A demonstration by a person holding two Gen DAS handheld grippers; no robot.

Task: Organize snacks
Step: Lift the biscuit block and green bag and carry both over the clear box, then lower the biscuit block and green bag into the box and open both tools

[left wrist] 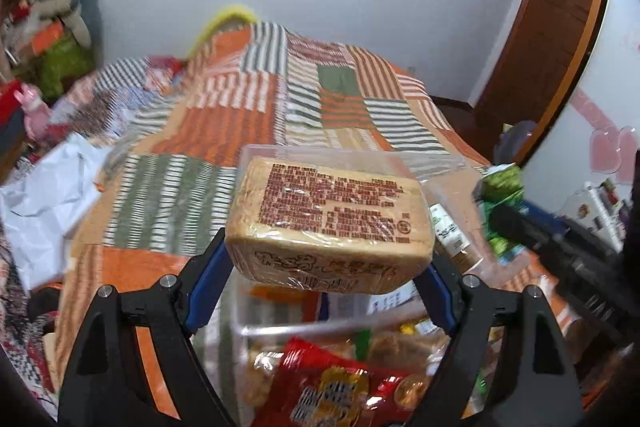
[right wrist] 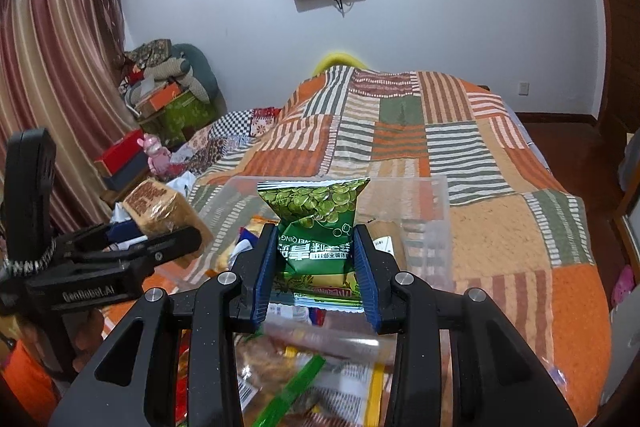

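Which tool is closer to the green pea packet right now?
Right. The right tool is shut on the green pea packet, holding it above the clear bin. The left tool is beside it, gripping a wrapped bread block.

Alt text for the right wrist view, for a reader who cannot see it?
The right gripper pinches a green snack packet above a clear plastic bin on a patchwork bedspread. At left, the left gripper holds a wrapped bread loaf.
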